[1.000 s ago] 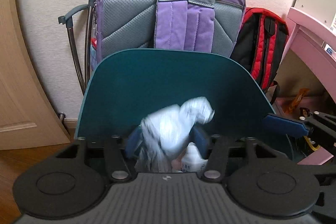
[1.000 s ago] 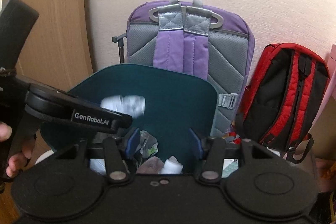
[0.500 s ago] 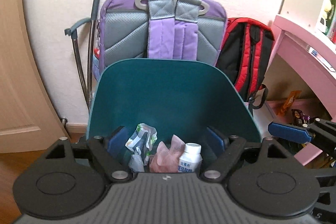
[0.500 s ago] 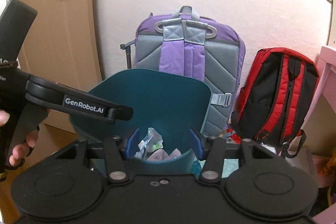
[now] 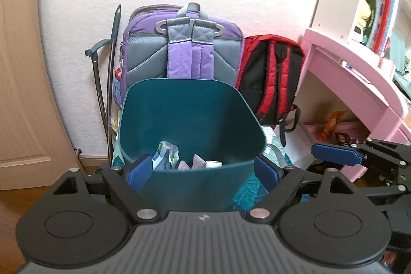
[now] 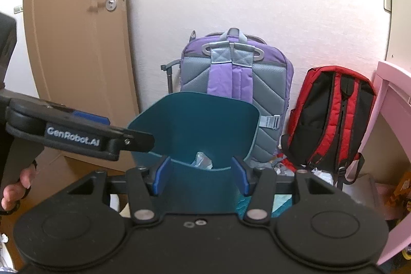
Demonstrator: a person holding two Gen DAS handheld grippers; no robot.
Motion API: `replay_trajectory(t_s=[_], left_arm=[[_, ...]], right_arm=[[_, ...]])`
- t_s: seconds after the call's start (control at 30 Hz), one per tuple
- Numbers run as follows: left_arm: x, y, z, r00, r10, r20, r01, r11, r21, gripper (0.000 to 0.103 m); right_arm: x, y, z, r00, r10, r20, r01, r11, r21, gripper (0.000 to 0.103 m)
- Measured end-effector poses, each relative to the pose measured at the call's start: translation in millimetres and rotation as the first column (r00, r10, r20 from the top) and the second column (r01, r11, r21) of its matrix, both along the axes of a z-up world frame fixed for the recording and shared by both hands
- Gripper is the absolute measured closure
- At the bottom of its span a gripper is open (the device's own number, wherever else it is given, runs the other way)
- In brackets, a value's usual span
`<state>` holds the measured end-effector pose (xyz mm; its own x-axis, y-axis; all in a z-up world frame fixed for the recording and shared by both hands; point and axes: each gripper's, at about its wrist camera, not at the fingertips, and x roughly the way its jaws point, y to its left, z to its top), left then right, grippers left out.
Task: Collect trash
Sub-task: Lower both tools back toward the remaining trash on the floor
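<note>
A dark teal trash bin [image 5: 190, 117] stands on the floor in front of a purple and grey backpack [image 5: 185, 48] that leans against a pale wall. Inside the bin lie a crumpled wrapper [image 5: 165, 154], a pink scrap [image 5: 191, 162] and a small white bottle [image 5: 213, 164]. The left gripper [image 5: 203, 172] hovers in front of the bin, its 2 blue-padded fingers spread wide and empty, 1 on each side of the bin's near wall. The right gripper [image 6: 201, 172] is likewise wide apart and holds nothing, with the bin's near rim between its fingers. A red and black backpack [image 5: 269, 76] sits to the right, beside a pink desk [image 5: 346, 73]. A wooden door [image 6: 77, 55] is to the left.
</note>
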<state>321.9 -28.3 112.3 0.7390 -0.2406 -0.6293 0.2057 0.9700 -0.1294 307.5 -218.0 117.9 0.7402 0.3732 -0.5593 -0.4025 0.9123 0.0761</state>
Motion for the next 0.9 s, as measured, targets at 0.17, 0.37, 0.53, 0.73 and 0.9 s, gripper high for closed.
replay_trajectory(t_s=[0.17, 0.37, 0.53, 0.73, 0.9], left_arm=[[-33.2, 9.8, 3.0, 1.0, 0.017, 0.023, -0.017, 1.0, -0.006, 0.001], [-67.9, 28.3, -8.9, 0.999, 0.027, 0.046, -0.026, 0.999, -0.023, 0.001], [-84.0, 54.0, -48.4, 0.998, 0.058, -0.018, -0.059, 0.997, -0.046, 0.001], [-90.2, 88.9, -115.6, 0.985, 0.103, -0.137, -0.109, 0.993, -0.039, 0.001], [-82.9, 119.0, -175.9, 0.96, 0.142, -0.241, -0.151, 0.988, -0.019, 0.001]], right_arm=[[-20.9, -0.4, 0.6, 1.0, 0.02, -0.007, -0.02, 1.0, 0.021, 0.051], [-44.6, -1.3, -19.5, 0.998, 0.048, -0.044, -0.046, 0.998, 0.037, 0.051], [-58.7, -2.6, -60.2, 0.992, 0.065, -0.112, -0.061, 0.997, 0.045, 0.051], [-68.7, -0.9, -128.3, 0.976, 0.074, -0.206, -0.071, 0.997, 0.023, 0.051], [-67.6, 2.9, -191.7, 0.949, 0.037, -0.313, -0.041, 0.999, -0.007, 0.051]])
